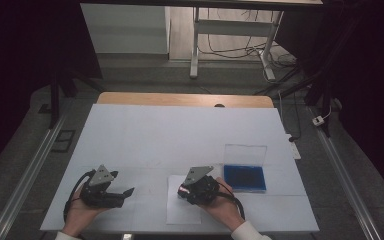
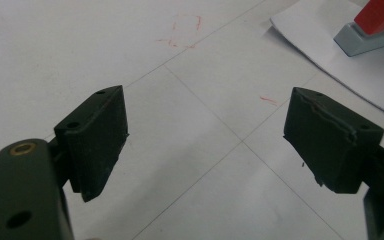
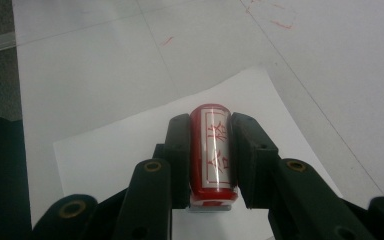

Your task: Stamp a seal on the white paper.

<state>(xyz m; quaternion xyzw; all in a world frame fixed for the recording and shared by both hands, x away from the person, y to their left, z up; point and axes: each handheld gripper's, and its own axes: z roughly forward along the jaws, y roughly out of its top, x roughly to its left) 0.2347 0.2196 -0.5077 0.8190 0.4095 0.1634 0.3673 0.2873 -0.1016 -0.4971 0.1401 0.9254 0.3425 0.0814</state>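
Note:
A red stamp (image 3: 214, 150) with red characters on a white label stands between the jaws of my right gripper (image 3: 211, 125), which is shut on it. The stamp is over a white sheet of paper (image 1: 182, 210), near its top edge. In the left gripper view the stamp's grey base (image 2: 362, 41) seems to rest on the sheet (image 2: 330, 60). My right gripper (image 1: 184, 190) is at the front middle of the table. My left gripper (image 1: 125, 192) lies at the front left, open, with nothing between its pads (image 2: 100, 135).
A blue ink pad (image 1: 245, 178) in a clear case with its lid (image 1: 245, 154) raised stands just right of the right hand. A large white mat (image 1: 180, 135) covers the table. Faint red marks (image 2: 185, 30) show on it.

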